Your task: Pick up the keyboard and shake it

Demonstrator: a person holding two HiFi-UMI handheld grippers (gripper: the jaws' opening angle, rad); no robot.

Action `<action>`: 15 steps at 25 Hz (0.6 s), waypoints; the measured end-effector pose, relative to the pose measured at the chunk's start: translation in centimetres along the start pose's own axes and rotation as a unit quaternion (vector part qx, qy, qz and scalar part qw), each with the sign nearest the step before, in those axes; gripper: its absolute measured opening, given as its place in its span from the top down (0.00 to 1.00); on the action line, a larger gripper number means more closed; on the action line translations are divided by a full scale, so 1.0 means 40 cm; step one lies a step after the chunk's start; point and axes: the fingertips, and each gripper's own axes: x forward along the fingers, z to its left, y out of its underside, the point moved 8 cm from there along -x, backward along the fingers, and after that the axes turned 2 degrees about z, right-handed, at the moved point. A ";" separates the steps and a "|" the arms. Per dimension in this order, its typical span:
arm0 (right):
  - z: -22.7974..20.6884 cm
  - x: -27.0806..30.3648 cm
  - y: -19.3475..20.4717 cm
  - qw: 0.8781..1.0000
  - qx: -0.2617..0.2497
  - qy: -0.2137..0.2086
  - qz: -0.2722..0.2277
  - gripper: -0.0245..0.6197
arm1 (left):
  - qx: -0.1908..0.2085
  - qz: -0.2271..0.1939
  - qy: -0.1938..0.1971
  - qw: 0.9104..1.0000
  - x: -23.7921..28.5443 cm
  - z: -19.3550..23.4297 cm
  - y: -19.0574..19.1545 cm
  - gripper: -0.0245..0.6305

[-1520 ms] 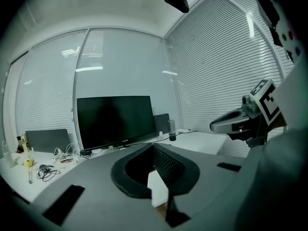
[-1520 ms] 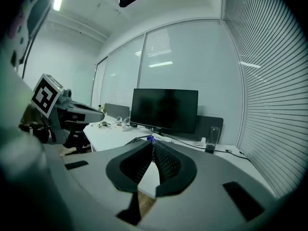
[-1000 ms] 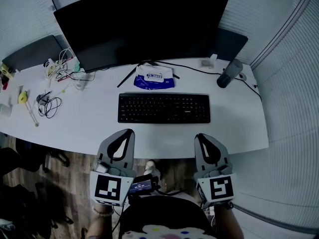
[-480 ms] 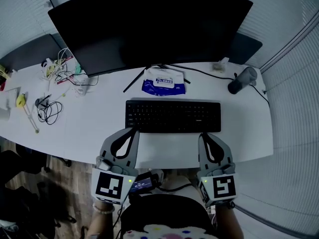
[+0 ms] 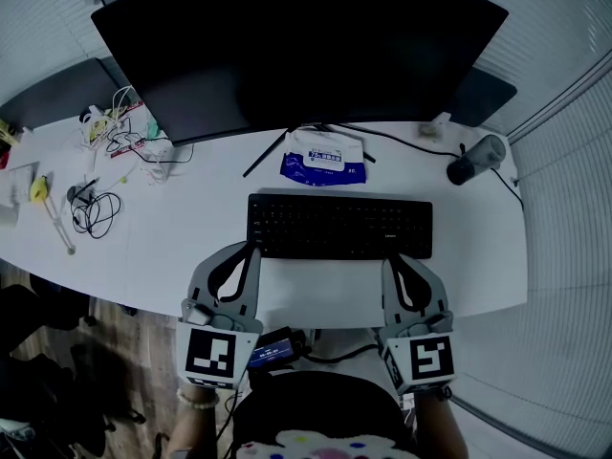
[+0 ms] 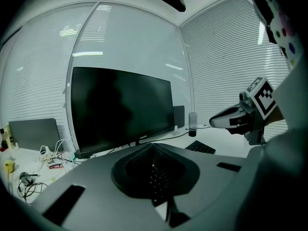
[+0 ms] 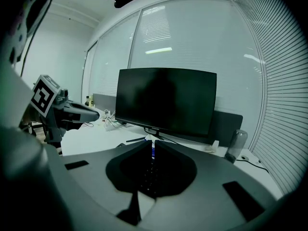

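Head view showed the black keyboard (image 5: 339,226) lying flat on the white desk (image 5: 172,256), not yet lifted. You had your left gripper (image 5: 253,248) at the keyboard's near left corner and your right gripper (image 5: 386,259) at its near edge, toward the right end. Both tips reached the keyboard's border, but contact could not be judged from above.

In the left gripper view, the jaws were pressed together at the tip with nothing between them, and keyboard keys showed through the hollow behind the tip. In the right gripper view, the jaws were likewise closed and empty, leaving only a thin slit, with keys visible beyond.

The large dark monitor (image 5: 296,46) stood behind the keyboard, its stand legs spread on the desk. A blue and white packet (image 5: 325,158) lay just behind the keyboard, between it and the stand. A dark bottle (image 5: 475,161) stood behind and to the right of the keyboard. A tangle of cables (image 5: 91,208) lay well to the keyboard's left.
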 end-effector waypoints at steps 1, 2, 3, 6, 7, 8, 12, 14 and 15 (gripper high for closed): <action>0.001 0.002 0.000 1.000 0.000 0.000 0.000 0.90 | -0.005 0.001 -0.006 1.000 0.002 0.004 0.004 0.94; 0.002 0.003 0.001 1.000 -0.001 0.000 0.001 0.90 | -0.007 0.001 -0.010 1.000 0.005 0.009 0.009 0.94; 0.002 0.004 0.002 1.000 -0.001 0.000 0.001 0.90 | -0.008 0.003 -0.012 1.000 0.009 0.013 0.014 0.94; 0.001 0.004 0.002 1.000 -0.002 0.003 0.003 0.90 | -0.027 0.012 -0.010 1.000 0.023 0.029 0.035 0.94; 0.000 0.004 0.002 1.000 -0.001 0.004 0.003 0.90 | -0.036 0.017 -0.007 0.999 0.028 0.036 0.044 0.94; 0.000 0.004 0.002 1.000 0.000 0.005 0.003 0.90 | -0.045 0.021 -0.005 0.999 0.034 0.044 0.053 0.94; -0.002 0.001 0.008 1.000 0.003 0.007 0.007 0.90 | -0.076 0.039 0.003 0.996 0.063 0.064 0.095 0.93; -0.003 -0.001 0.013 1.000 0.006 0.007 0.010 0.90 | -0.090 0.049 0.000 0.995 0.076 0.072 0.114 0.93; -0.005 -0.001 0.016 1.000 0.006 0.007 0.011 0.90 | -0.098 0.053 -0.004 0.994 0.081 0.076 0.122 0.93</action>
